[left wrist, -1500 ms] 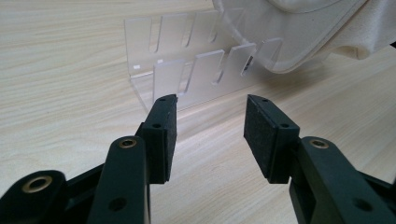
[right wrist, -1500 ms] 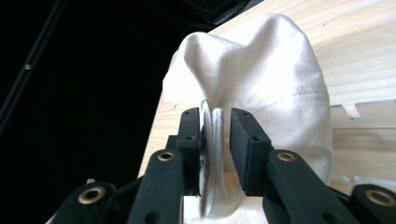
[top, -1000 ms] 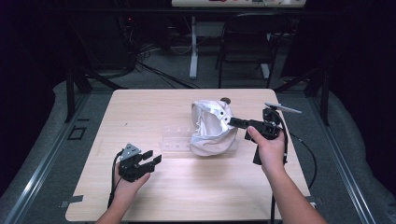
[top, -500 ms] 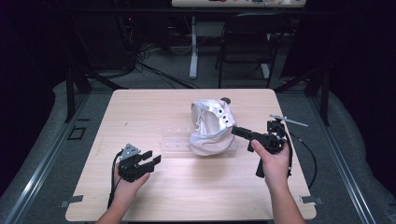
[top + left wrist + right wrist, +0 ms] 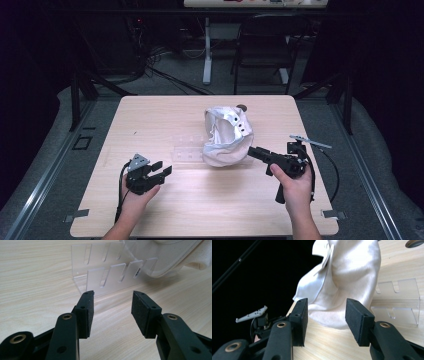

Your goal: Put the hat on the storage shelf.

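Right tool: jaws have just been opening, now wide, nothing gripped; tips just beside the crumpled white cloth bag. Left tool: jaws wide, empty, apart from the bag. Bag slumps mid-desk over one end of the clear slotted acrylic rack. Risk, as I judge it: unsupported fabric may slide off, or a tug could drag the light rack. The left tool view shows the rack's slots; the high view barely does.
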`<act>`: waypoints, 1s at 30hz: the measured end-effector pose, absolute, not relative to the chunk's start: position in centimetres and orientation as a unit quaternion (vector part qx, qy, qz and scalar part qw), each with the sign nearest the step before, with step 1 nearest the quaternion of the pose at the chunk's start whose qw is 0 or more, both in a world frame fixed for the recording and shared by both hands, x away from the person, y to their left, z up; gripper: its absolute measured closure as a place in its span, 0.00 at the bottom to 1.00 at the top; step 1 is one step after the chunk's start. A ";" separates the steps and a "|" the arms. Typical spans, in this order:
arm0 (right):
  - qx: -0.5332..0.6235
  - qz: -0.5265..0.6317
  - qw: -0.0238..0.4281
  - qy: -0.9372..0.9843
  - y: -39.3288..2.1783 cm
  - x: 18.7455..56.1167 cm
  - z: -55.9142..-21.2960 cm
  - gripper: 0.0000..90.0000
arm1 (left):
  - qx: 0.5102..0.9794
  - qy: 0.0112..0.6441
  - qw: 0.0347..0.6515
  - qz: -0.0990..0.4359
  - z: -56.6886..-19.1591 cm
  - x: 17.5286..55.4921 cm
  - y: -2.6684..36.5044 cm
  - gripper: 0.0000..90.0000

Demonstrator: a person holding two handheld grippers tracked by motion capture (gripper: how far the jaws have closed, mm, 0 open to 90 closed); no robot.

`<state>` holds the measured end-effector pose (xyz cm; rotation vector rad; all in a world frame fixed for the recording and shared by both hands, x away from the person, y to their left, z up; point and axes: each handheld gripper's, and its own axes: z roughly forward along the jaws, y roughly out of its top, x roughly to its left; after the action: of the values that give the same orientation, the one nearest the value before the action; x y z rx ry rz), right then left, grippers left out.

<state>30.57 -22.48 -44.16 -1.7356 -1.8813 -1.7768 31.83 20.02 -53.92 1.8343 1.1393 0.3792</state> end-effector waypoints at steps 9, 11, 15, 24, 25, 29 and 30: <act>-0.560 -0.549 -0.011 -0.621 -22.7 30.3 -45.2 0.59 | 0.745 0.465 0.452 0.155 -54.3 32.1 20.2 0.59; -0.564 -0.539 -0.023 -0.626 -22.9 30.3 -45.5 0.59 | 0.745 0.467 0.451 0.154 -54.4 32.1 20.3 0.59; -0.575 -0.533 -0.030 -0.620 -23.7 30.6 -46.1 0.58 | 0.745 0.469 0.448 0.158 -54.5 32.1 20.5 0.59; -0.583 -0.533 -0.026 -0.612 -24.2 30.8 -46.7 0.57 | 0.749 0.468 0.444 0.152 -54.9 32.2 20.3 0.58; -0.584 -0.540 -0.017 -0.606 -24.3 30.8 -46.8 0.57 | 0.750 0.466 0.443 0.151 -54.9 32.2 20.3 0.58; -0.585 -0.541 -0.020 -0.605 -24.3 30.8 -46.9 0.57 | 0.749 0.468 0.445 0.146 -54.9 32.2 20.3 0.58; -0.586 -0.539 -0.030 -0.604 -24.2 30.8 -47.0 0.57 | 0.750 0.466 0.446 0.147 -54.9 32.1 20.2 0.58</act>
<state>30.81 -24.25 -46.99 -1.8767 -1.9366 -1.7272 32.13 20.16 -54.92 1.8573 1.1555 0.3634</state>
